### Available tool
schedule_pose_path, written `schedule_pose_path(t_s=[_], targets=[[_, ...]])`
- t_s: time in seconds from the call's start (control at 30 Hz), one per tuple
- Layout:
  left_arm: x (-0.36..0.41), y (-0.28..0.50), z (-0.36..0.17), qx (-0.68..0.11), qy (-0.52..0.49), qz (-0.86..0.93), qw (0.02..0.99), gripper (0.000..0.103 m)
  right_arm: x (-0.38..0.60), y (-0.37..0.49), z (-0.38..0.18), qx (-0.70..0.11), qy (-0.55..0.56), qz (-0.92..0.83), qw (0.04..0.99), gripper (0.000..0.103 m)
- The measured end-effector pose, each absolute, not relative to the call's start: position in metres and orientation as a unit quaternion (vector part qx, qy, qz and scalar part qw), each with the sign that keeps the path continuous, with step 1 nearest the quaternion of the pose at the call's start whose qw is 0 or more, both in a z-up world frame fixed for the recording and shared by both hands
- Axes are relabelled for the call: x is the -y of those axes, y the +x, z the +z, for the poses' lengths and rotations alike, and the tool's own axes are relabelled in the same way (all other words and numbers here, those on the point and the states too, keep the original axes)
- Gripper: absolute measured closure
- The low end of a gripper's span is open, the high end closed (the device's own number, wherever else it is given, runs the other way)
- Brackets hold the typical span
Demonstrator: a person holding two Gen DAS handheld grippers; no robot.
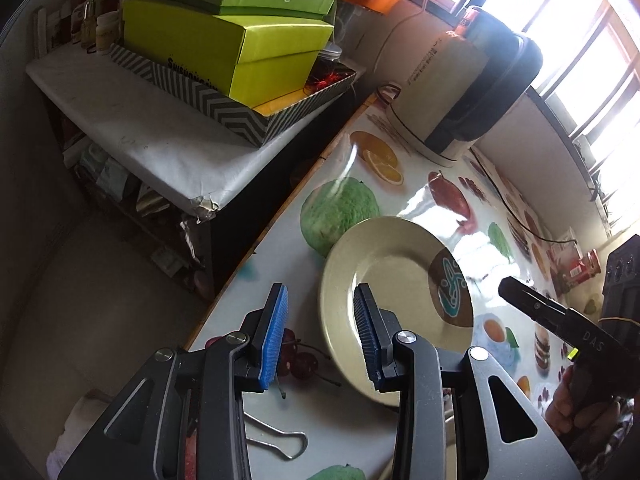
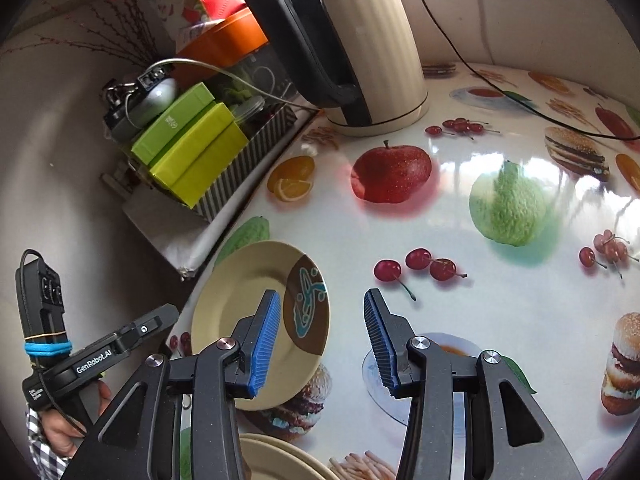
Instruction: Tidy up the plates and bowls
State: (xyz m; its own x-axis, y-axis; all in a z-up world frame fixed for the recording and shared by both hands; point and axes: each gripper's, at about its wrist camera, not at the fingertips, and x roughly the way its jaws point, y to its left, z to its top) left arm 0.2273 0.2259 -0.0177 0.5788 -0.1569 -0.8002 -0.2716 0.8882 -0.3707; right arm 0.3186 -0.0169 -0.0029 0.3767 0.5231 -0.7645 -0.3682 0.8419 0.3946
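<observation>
Reaching for the plate (image 1: 384,280) at the table's (image 2: 460,208) left edge, we hold both grippers, left (image 1: 320,332) and right (image 2: 320,340), with jaws wide and empty; straddle its rim before closing.

Kettle (image 2: 360,40) blocks table (image 2: 500,300) rear; middle open.

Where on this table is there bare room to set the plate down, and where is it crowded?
Free: the tablecloth between the kettle and the right claw, right of the plate. Crowded: the left edge, with the plate, left claw and striped box; more plates sit at the near edge.
</observation>
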Motion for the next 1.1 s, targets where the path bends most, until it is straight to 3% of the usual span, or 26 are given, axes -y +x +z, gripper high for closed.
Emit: schedule_pose_path(t_s=[0.17,0.6,1.1], targets=[[-0.225,0.232,-0.028,-0.466,-0.238,0.032,0.851,0.067,0.011,0.325,-0.019,-0.505,0.080,0.279,0.813,0.061],[-0.219,0.236,-0.038,-0.474,-0.234,0.025,0.848,0.068,0.003,0.331,-0.040,-0.523,0.089,0.285,0.798,0.076],[-0.214,0.237,-0.039,-0.476,-0.236,0.015,0.847,0.085,-0.001,0.331,-0.045,-0.529,0.096,0.295,0.790,0.089]])
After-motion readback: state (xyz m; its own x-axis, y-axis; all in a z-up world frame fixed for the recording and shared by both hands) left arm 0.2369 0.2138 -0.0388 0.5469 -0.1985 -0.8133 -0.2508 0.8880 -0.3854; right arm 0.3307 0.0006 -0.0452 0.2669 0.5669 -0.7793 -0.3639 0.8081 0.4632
